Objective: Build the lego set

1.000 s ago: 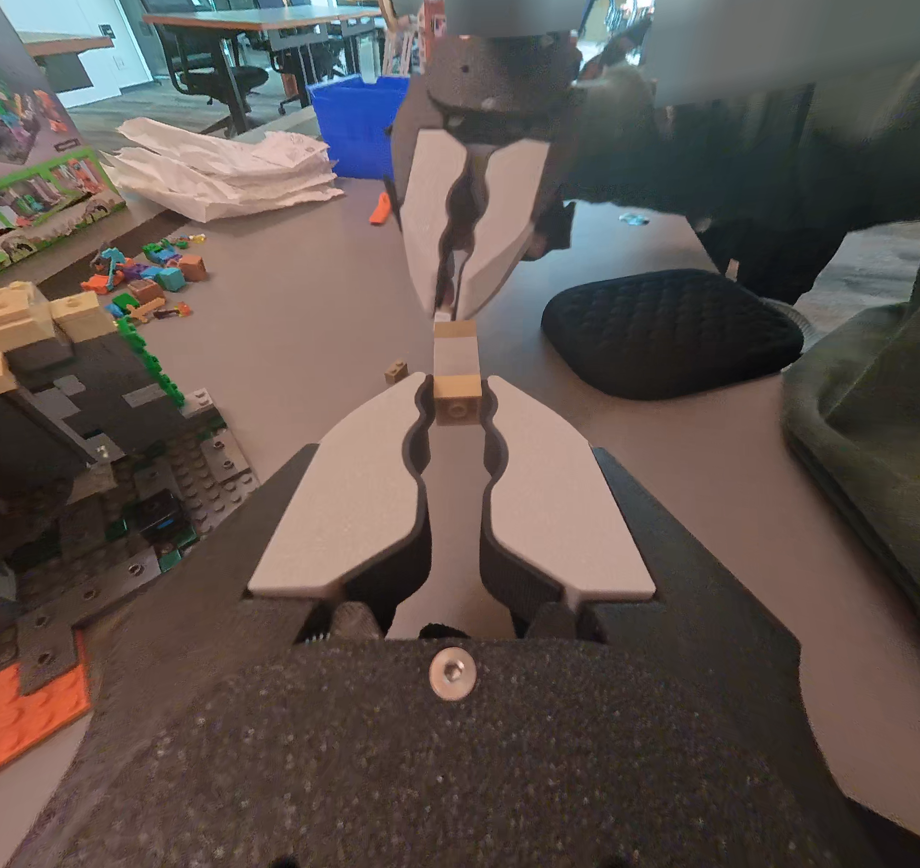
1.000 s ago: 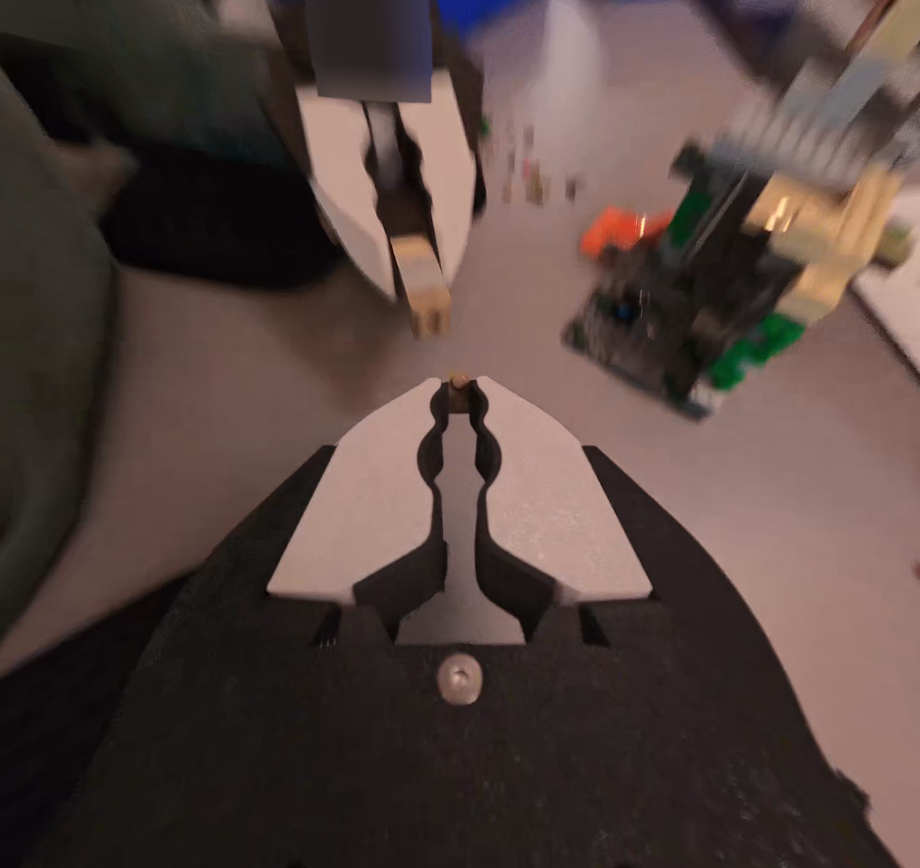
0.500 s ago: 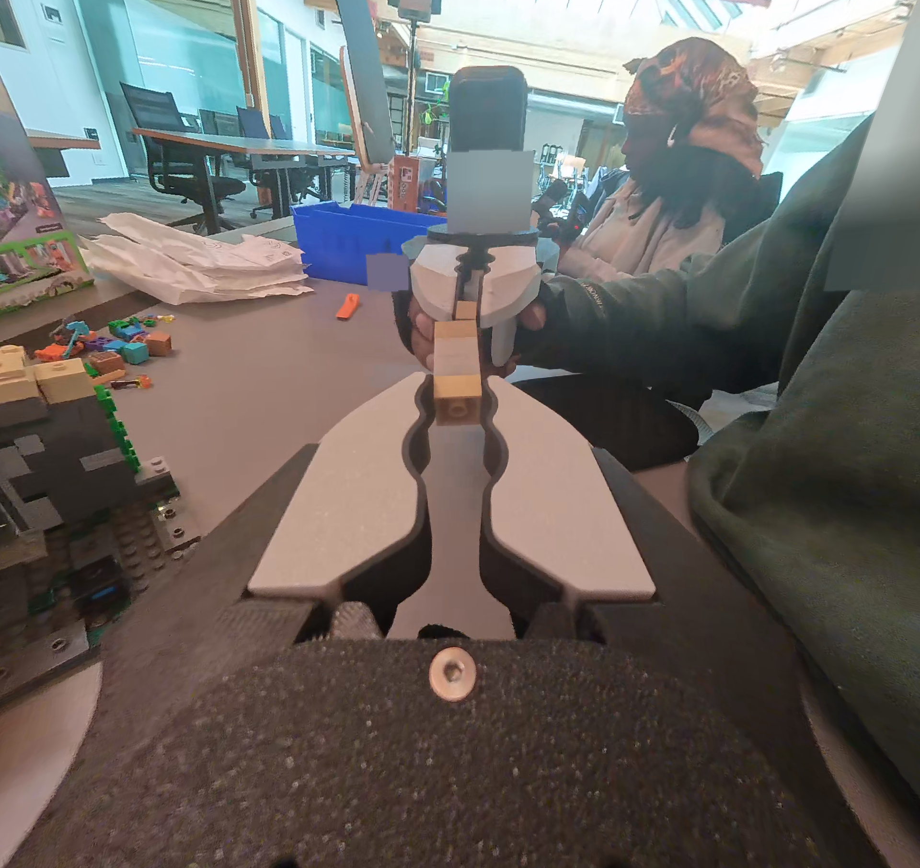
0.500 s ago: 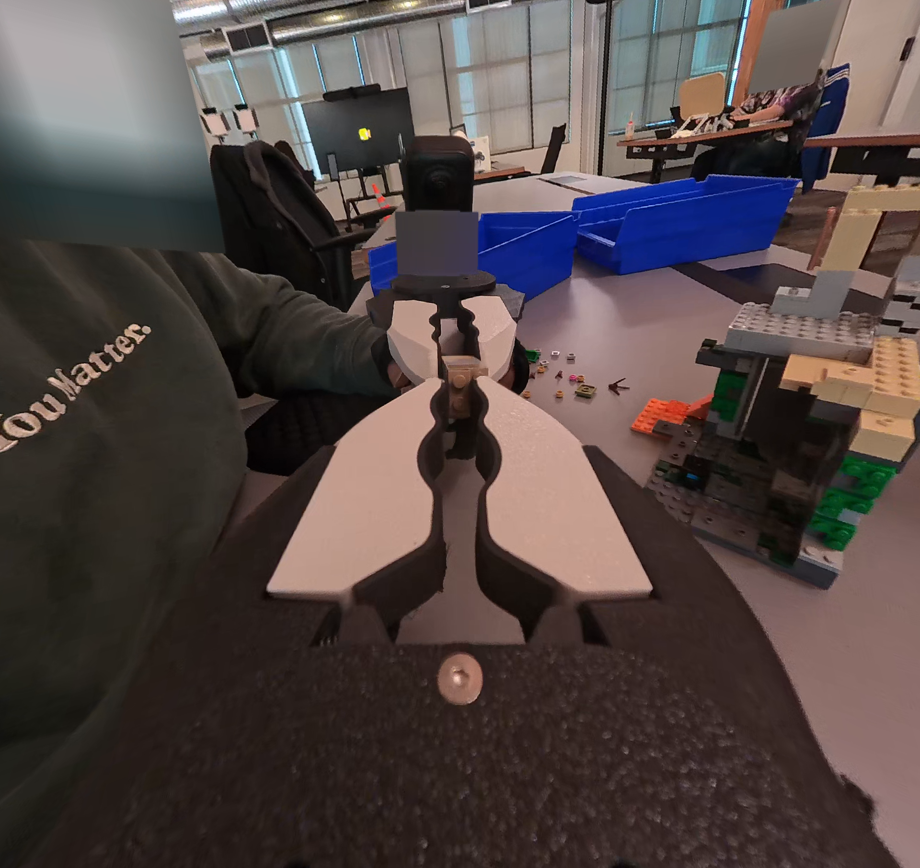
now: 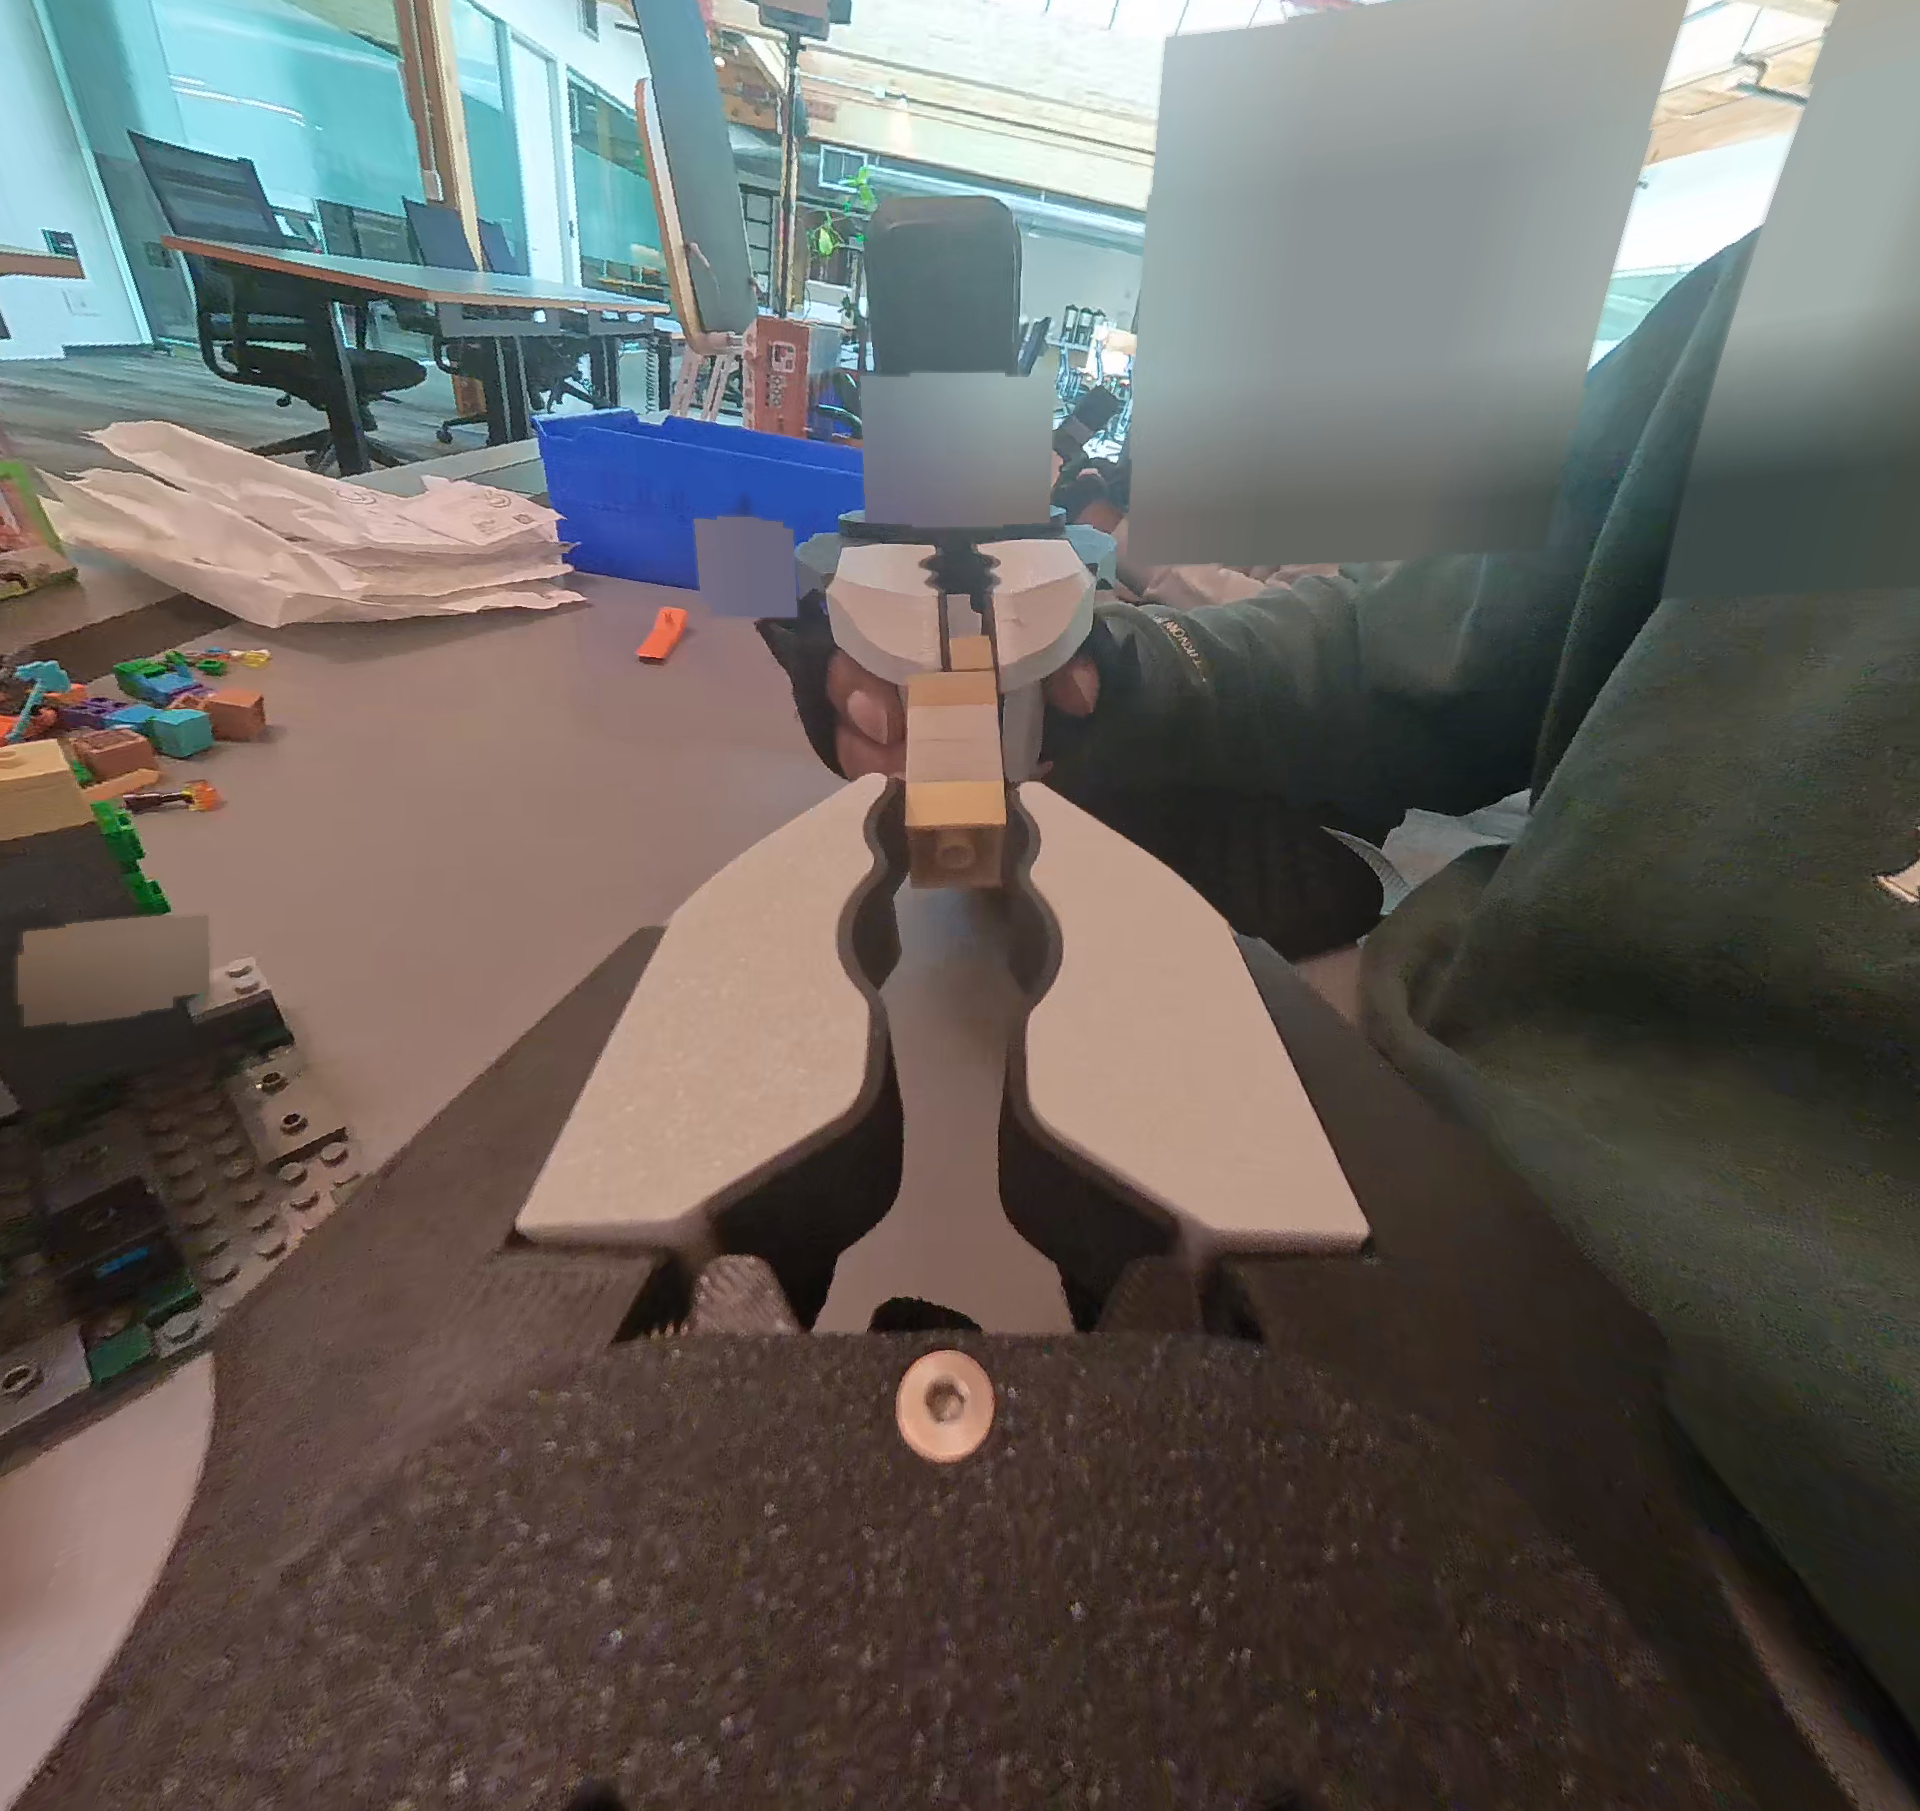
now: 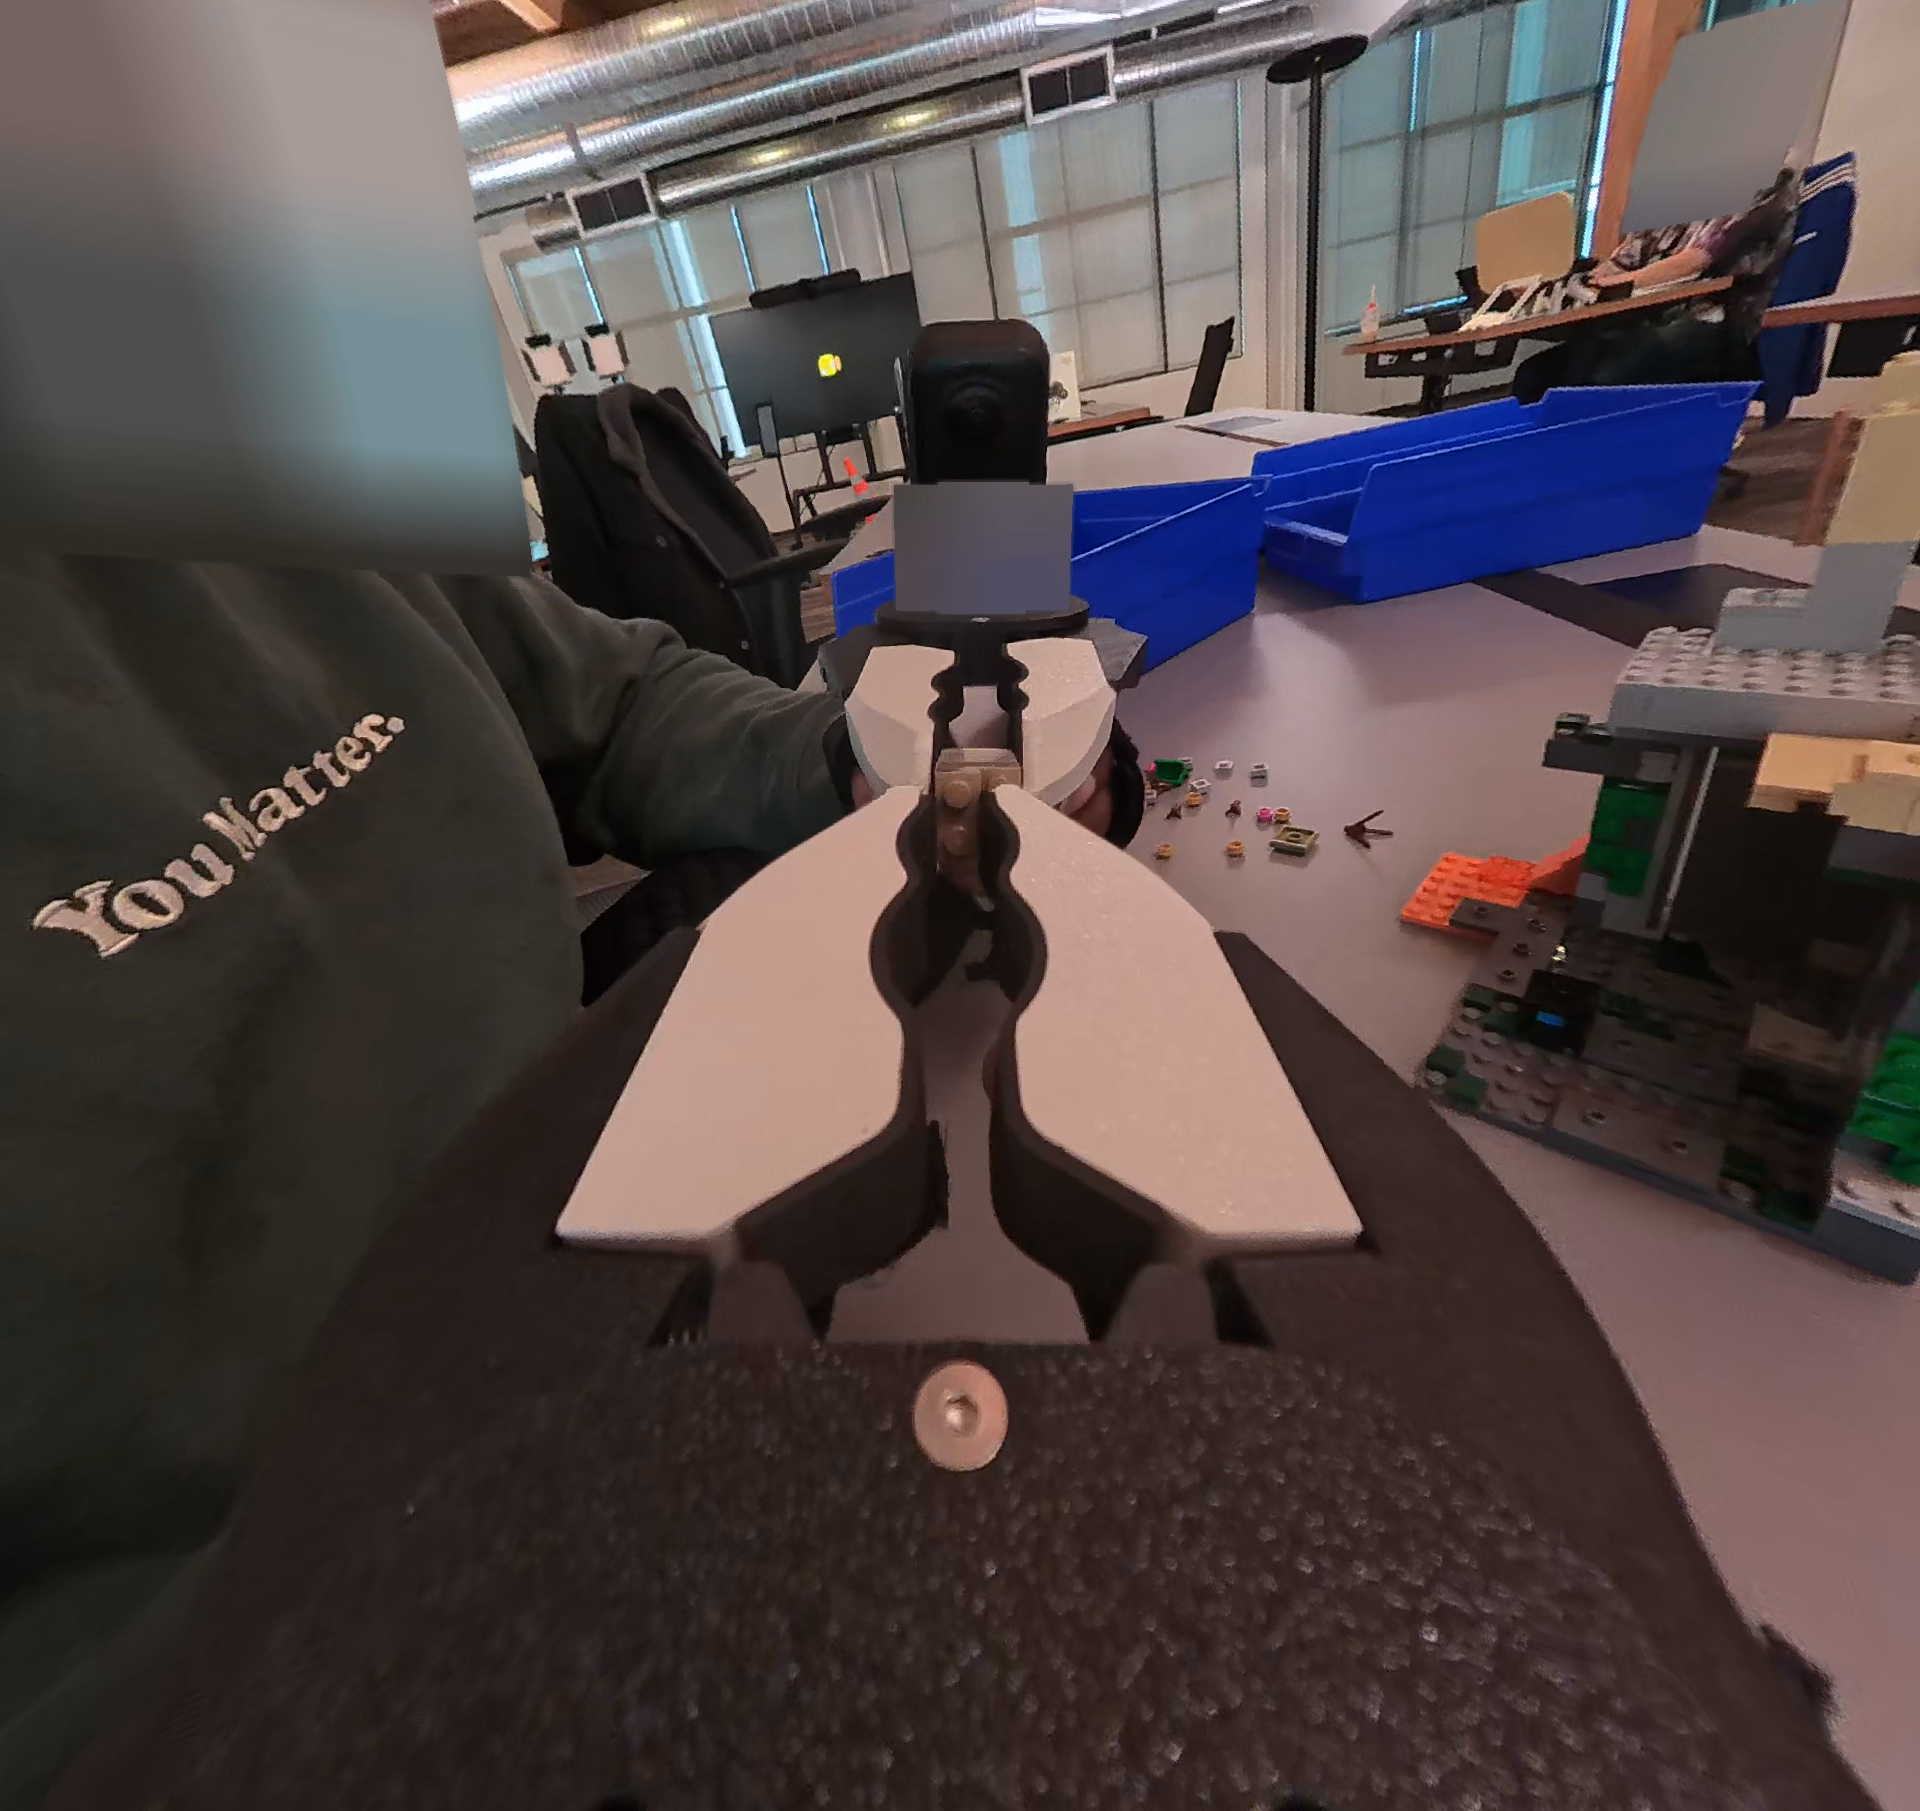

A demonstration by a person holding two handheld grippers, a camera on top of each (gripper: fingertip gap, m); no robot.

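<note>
My left gripper (image 5: 953, 811) is shut on a tan brick stack (image 5: 951, 753) that points forward, held in the air. My right gripper (image 5: 971, 618) faces it, shut on a small tan piece (image 5: 971, 653) that meets the far end of the stack. In the right wrist view, my right gripper (image 6: 958, 800) pinches the small studded piece (image 6: 956, 831), and the left gripper (image 6: 977, 712) with the stack's end (image 6: 977, 767) is just beyond. The grey, green and tan lego build (image 5: 125, 1086) stands at the left, and it is on the right in the right wrist view (image 6: 1714, 930).
Loose coloured bricks (image 5: 156, 712) and white paper bags (image 5: 312, 535) lie left. Blue bins (image 6: 1455, 504) stand at the back. Small loose parts (image 6: 1247, 805) and an orange plate (image 6: 1475, 888) lie by the build. An orange tool (image 5: 662, 634) lies on the grey table (image 5: 468, 826). The person's green sleeve (image 5: 1662, 930) is close. My left and right fingertips are right by each other.
Both grippers have lifted from pointing down at the table to level, facing each other. The right gripper's small piece has come up against the end of the tan stack.
</note>
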